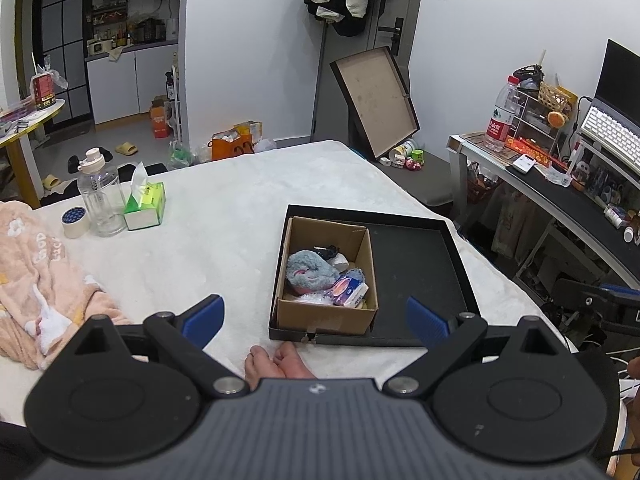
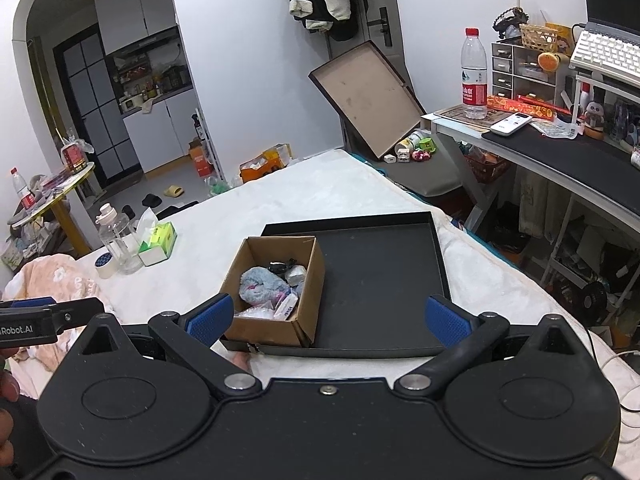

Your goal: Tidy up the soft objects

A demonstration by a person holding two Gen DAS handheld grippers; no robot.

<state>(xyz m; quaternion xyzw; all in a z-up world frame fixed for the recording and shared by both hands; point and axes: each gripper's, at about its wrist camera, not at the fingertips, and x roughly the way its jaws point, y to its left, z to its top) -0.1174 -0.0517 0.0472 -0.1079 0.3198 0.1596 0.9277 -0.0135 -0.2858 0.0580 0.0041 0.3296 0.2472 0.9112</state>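
Bed (image 1: 240, 208) bare around tray (image 1: 420, 248); claws spread.

Left wrist: above bed (image 1: 240, 208), facing forward-down, close behind cardboard box (image 1: 326, 312) | Right wrist: likewise, offset right | Shared: box, black tray (image 1: 440, 332), room beyond.

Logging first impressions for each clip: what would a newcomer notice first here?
A brown cardboard box stuffed with a grey-blue fluffy plush and a tissue packet sits in the left part of a shallow black tray on the white blanket. Both the left gripper and right gripper hover open, empty, before it.
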